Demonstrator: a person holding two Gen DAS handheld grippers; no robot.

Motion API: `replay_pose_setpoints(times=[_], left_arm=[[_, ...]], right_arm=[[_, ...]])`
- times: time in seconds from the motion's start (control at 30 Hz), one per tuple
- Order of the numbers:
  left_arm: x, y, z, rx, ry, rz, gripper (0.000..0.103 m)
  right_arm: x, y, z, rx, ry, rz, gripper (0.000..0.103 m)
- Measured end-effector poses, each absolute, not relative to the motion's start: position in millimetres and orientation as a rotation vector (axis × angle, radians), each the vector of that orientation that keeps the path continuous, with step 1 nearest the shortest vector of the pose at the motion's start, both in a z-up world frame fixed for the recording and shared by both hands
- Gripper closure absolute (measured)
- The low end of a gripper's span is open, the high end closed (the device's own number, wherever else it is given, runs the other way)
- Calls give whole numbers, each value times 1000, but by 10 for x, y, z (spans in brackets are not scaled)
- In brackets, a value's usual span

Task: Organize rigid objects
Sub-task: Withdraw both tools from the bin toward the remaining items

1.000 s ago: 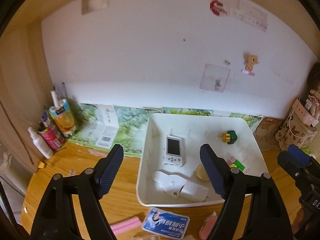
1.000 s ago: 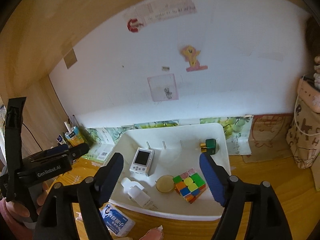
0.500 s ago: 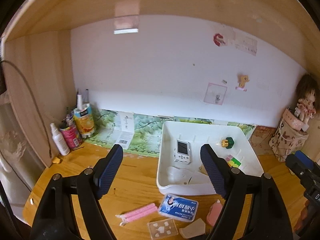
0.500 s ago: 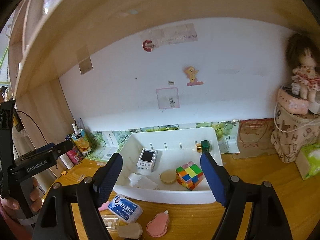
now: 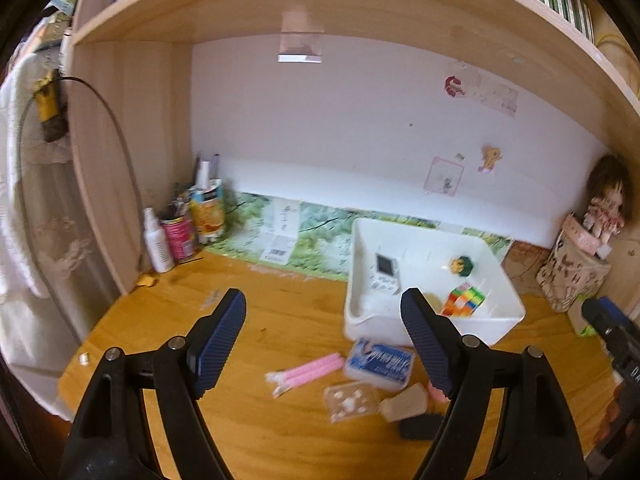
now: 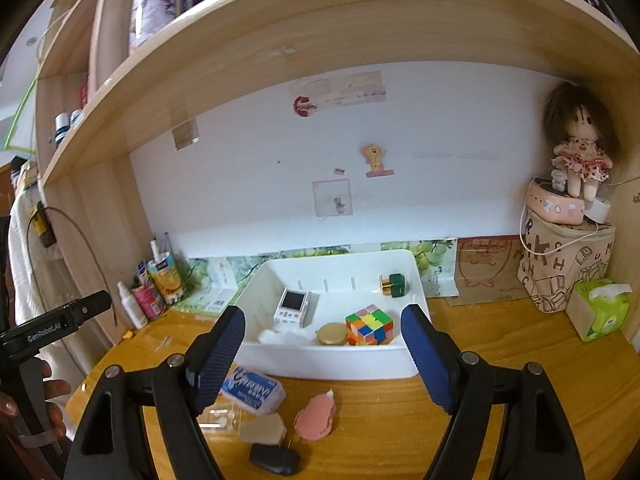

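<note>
A white bin (image 5: 436, 322) (image 6: 328, 368) stands on the wooden desk. It holds a white handheld device (image 6: 293, 307), a colour cube (image 6: 369, 325), a gold lid (image 6: 331, 334) and a green-and-gold bottle (image 6: 394, 284). In front of it lie a blue packet (image 5: 379, 363), pink sticks (image 5: 308, 372), a clear packet (image 5: 350, 400), a beige block (image 6: 262, 428), a pink oval piece (image 6: 315, 418) and a black object (image 6: 274, 460). My left gripper (image 5: 322, 340) hangs open above the desk, left of the bin. My right gripper (image 6: 322, 356) is open and empty in front of the bin.
Bottles and cans (image 5: 180, 228) crowd the back left corner. A patterned bag (image 6: 564, 264) with a doll (image 6: 576, 148) on top and a green tissue box (image 6: 600, 308) stand at the right. A wooden shelf (image 6: 320, 28) runs overhead. A hand (image 6: 52, 396) holds the left gripper.
Both grippers have drawn back from the bin, so more of the desk, the loose items and the shelf now show. Both stay open and empty.
</note>
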State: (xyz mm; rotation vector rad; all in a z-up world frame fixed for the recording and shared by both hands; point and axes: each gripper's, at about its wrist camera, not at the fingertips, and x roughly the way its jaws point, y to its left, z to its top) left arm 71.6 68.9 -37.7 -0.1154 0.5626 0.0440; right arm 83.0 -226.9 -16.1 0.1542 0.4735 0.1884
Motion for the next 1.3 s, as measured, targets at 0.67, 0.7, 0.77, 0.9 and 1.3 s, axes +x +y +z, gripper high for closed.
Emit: replay_pose_setpoints(times=[0.67, 0.7, 0.77, 0.9, 1.3], left_arm=[[150, 916, -861, -352, 842, 386, 21], [130, 915, -890, -349, 857, 394, 21], [68, 891, -950, -334, 883, 410, 21], [-23, 795, -1036, -309, 933, 414, 21], [201, 361, -1182, -108, 1052, 276, 21]], right_arm=[[477, -2478, -761, 296, 735, 370, 22], [479, -2494, -841, 329, 769, 377, 22], [476, -2515, -956, 376, 817, 382, 22], [490, -2531, -1156, 427, 911, 400, 22], [681, -2635, -1397, 550, 1080, 415, 22]])
